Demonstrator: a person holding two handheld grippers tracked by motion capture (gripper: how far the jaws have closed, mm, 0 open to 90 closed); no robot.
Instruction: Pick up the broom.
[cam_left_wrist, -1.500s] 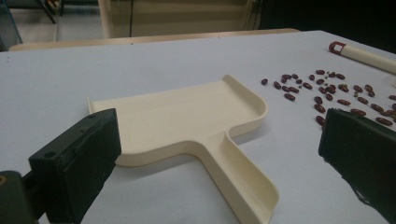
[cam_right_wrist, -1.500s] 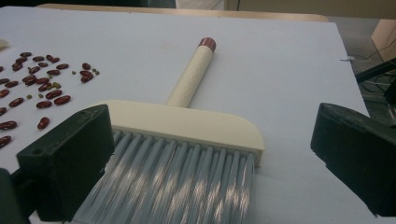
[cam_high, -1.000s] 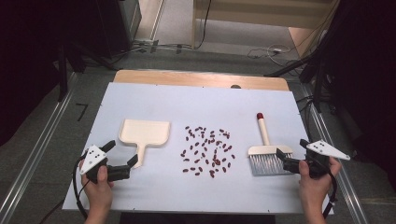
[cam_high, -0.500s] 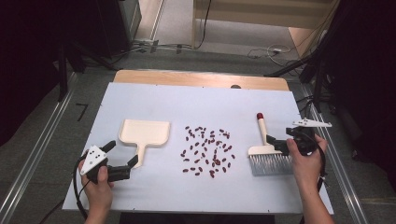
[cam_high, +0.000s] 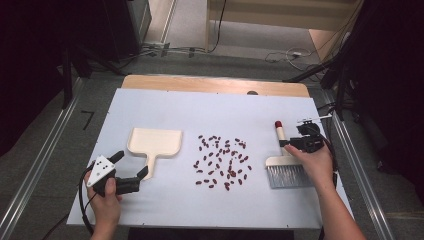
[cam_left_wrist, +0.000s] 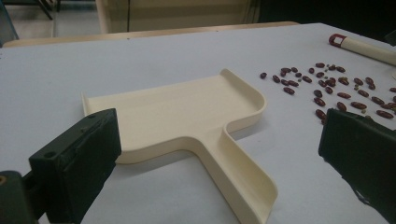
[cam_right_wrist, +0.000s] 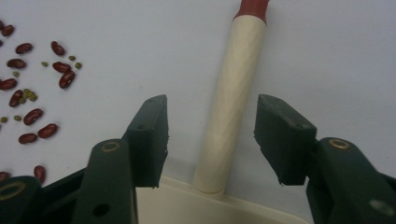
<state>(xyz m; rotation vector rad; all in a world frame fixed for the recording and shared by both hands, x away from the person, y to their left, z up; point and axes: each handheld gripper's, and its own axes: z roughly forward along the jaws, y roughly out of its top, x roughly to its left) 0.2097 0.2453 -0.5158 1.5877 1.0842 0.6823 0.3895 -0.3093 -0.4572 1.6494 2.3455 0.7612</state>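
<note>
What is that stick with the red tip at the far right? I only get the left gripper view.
Observer: It is the handle of a brush. The high view shows grey bristles at its other end.
Operator: Is anyone holding it?
Observer: Not yet. In the right gripper view, the right gripper has one jaw on each side of the handle, with a gap on both sides. The jaws have just been closing.
Operator: Where do the beans stop?
Observer: In the high view the beans lie in one loose patch between the dustpan and the brush.
</note>
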